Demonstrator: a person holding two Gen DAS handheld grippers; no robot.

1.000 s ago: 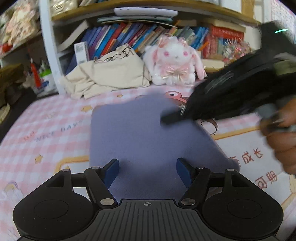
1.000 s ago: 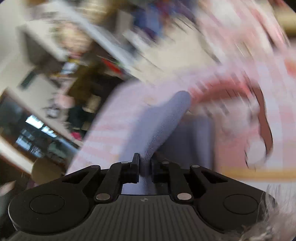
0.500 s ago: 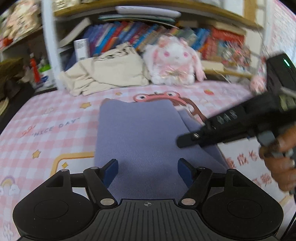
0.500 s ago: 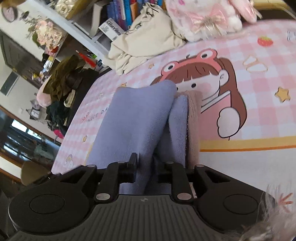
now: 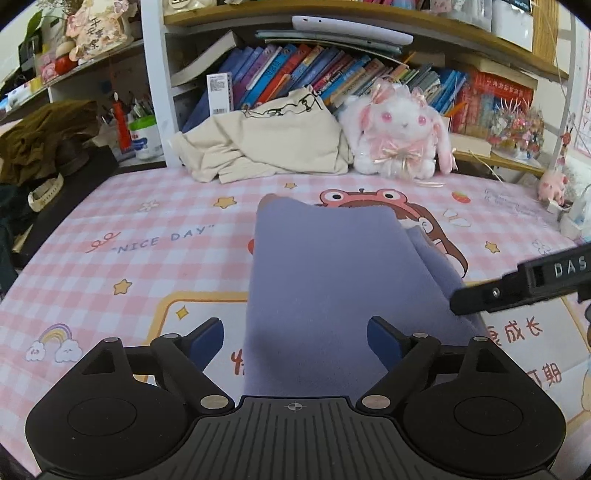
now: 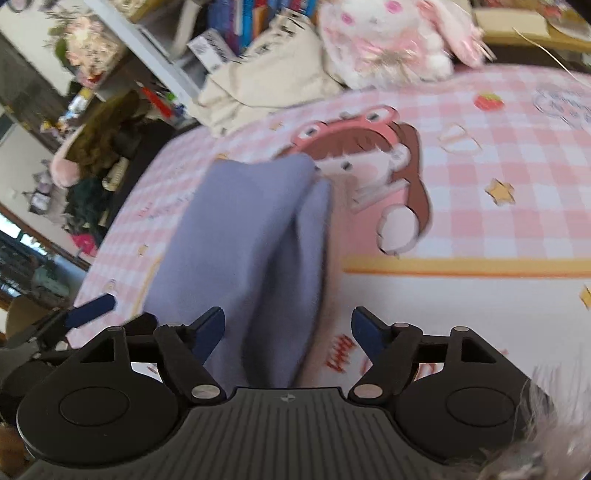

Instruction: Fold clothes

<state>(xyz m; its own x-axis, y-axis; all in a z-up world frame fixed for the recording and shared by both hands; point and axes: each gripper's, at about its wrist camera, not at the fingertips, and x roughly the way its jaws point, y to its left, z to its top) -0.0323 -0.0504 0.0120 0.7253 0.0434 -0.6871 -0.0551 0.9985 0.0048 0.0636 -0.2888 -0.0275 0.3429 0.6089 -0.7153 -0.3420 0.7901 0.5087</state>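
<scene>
One folded purple garment (image 5: 332, 280), lying lengthwise in the middle of the pink checked sheet (image 5: 122, 258), well short of its back edge. One beige cloth heap (image 5: 273, 147) and one plush rabbit (image 5: 402, 133) along that back edge. Two claws: left claw (image 5: 294, 341) spread wide, empty, straddling the garment's near end; right claw (image 6: 287, 332) likewise wide apart, empty, over the garment's right fold.

The near end of the purple garment (image 5: 332, 288) is hidden beneath the left gripper (image 5: 295, 338) body. The right gripper (image 5: 517, 286) is cut off by the left view's right edge. The right wrist view is motion-blurred; the book (image 6: 255, 14) titles cannot be read.
</scene>
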